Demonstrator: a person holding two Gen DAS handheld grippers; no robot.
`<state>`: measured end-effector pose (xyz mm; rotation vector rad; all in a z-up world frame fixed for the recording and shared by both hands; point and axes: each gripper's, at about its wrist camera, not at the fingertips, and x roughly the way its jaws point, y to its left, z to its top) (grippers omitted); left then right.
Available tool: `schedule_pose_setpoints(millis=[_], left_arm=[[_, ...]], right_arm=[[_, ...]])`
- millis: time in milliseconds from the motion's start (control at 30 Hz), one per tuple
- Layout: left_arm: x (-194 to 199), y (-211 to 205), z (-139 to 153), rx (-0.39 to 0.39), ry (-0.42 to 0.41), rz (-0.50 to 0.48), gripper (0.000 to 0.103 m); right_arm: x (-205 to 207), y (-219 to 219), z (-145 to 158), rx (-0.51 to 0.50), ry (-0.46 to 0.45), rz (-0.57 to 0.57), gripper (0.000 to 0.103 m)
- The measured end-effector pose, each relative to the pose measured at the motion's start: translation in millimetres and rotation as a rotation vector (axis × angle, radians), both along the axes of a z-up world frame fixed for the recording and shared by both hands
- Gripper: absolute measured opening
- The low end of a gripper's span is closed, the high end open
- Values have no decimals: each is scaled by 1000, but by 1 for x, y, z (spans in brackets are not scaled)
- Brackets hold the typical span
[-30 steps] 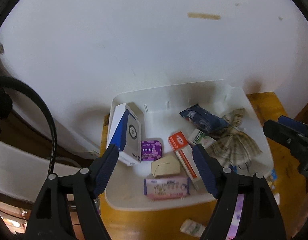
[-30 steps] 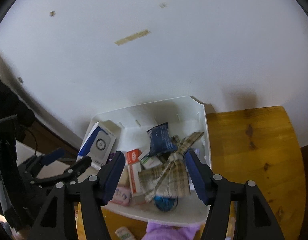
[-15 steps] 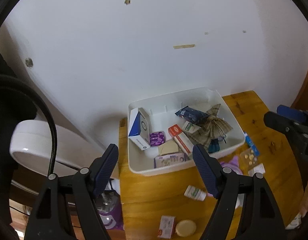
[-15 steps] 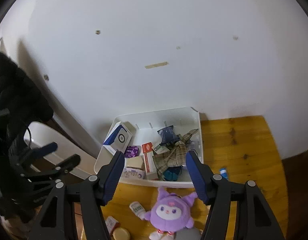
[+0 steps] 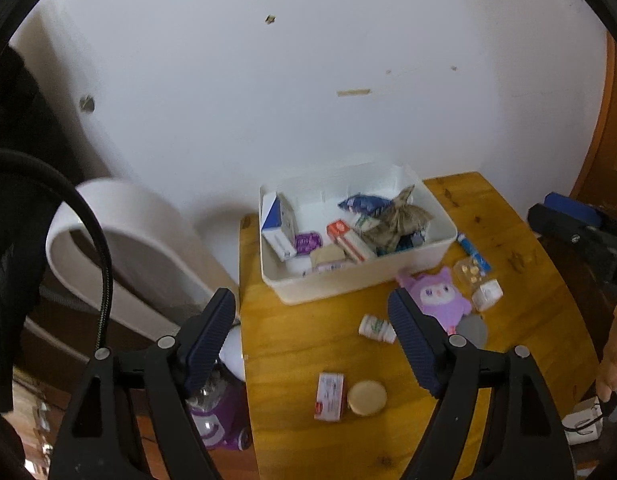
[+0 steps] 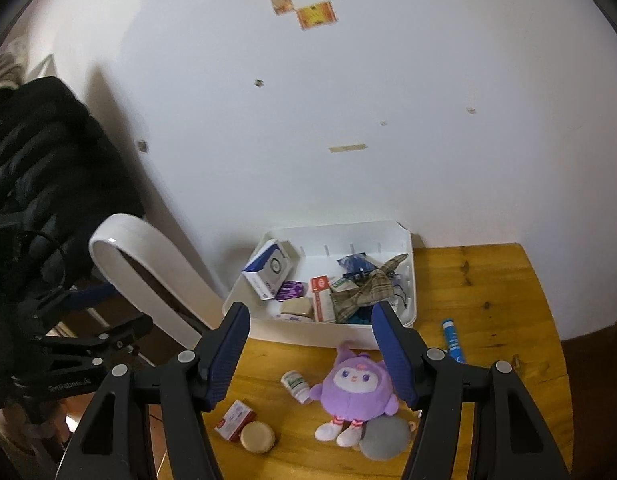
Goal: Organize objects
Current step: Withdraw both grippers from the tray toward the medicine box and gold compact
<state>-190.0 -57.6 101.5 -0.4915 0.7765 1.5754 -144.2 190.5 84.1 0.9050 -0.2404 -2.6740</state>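
Right wrist only: blue tube (image 6: 452, 340) (whole length).

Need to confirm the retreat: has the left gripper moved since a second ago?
Yes. The left gripper has backed away from the white bin, which now looks smaller and farther in the left wrist view.

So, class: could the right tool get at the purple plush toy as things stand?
Probably yes: the right tool is open and empty, the plush toy lies uncovered on the table, just ahead of it.
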Motion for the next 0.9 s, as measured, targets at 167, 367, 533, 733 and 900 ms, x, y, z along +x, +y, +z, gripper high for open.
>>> schedule_pose_setpoints(millis=[167,367,533,733,900], left_arm=[[-9,-19,-11,-4,-50,15,82],[-9,-38,-30,13,-11,30,82],[-5,-46,-47,8,8,23,82],[-4,-55,-68,-8,15,24,82],[-17,-57,-92,-47,-28,40,82]], right_arm=[[19,-9,-10,45,20,33,65],[33,-14,-33,76,9,53,65],[43,-20,-54,97,-2,77,65],[52,-27,-83,130,-41,114,65],[58,-33,-105,136,-68,129,65]])
